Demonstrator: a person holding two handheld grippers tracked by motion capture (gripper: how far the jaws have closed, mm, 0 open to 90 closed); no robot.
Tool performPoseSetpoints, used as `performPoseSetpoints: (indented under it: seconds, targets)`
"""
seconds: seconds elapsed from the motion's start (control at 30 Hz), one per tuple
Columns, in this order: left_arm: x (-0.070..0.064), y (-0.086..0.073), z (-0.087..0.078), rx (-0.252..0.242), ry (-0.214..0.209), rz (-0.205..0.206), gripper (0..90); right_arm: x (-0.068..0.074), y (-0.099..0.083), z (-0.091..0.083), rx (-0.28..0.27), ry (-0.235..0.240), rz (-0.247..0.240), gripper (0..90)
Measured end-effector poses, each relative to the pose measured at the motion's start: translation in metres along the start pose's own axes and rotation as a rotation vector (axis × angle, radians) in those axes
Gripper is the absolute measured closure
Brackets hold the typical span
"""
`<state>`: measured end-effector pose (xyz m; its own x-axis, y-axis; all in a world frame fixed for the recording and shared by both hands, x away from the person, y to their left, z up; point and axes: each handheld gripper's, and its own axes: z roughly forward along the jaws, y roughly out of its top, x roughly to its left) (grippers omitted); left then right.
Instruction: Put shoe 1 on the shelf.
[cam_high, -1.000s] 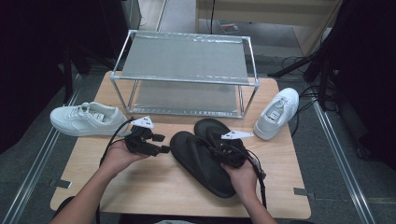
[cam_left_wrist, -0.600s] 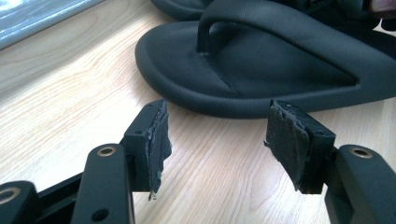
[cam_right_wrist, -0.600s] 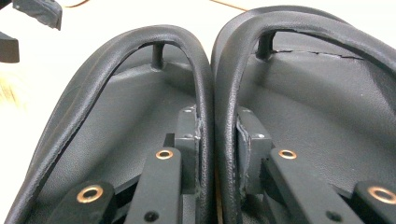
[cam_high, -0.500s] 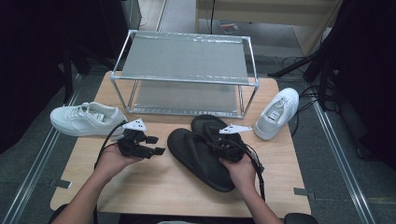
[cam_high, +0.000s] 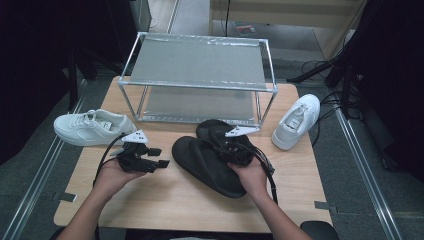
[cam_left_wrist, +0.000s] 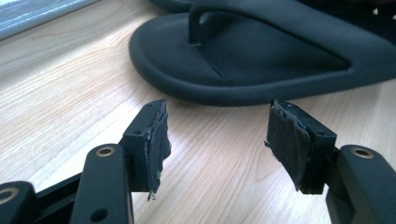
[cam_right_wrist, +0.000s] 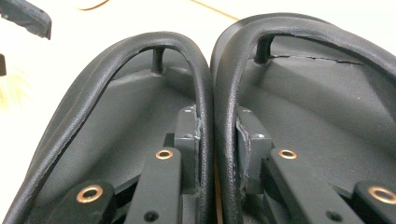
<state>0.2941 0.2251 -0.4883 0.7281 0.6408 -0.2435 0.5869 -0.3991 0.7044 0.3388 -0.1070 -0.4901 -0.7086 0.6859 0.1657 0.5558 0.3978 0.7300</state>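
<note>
The right claw (cam_right_wrist: 217, 154) is clenched on the straps of two black flip-flops (cam_high: 215, 157), one jaw inside each sandal, so that the two inner straps are pressed together between the pads. In the high view the pair lies side by side near the middle of the counter (cam_high: 165, 205), toes pointing toward the wire rack (cam_high: 197, 82), whose front rail runs close behind them. The left claw (cam_left_wrist: 217, 140) is released, its jaws spread wide with bare wood between them, low over the counter just beside the rounded toe edge of the nearer sandal and not touching it. A white sneaker (cam_high: 92, 127) sits at the counter's left edge, partly overhanging, and a second white sneaker (cam_high: 297, 120) leans at the right edge. Open wood stretches along the near side of the counter, in front of both hands, and between the left claw and the left sneaker.
</note>
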Motion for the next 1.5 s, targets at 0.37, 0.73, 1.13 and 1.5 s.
performPoseSetpoints:
  seconds: [0.37, 0.73, 1.13, 1.5]
  targets:
    - [-0.004, -0.003, -0.003, -0.006, -0.008, 0.006, 38.2, -0.011, 0.029, 0.02, -0.032, -0.009, 0.034, 75.0]
    - [-0.009, -0.001, 0.002, 0.004, -0.03, 0.028, 38.2, -0.03, 0.058, 0.051, -0.091, -0.105, 0.082, 75.0]
    - [-0.01, 0.0, 0.002, 0.004, -0.039, 0.036, 38.2, -0.048, 0.063, 0.078, -0.128, -0.189, 0.163, 75.5]
    - [-0.01, 0.001, 0.003, 0.004, -0.049, 0.038, 38.1, -0.055, 0.067, 0.095, -0.149, -0.214, 0.197, 74.6]
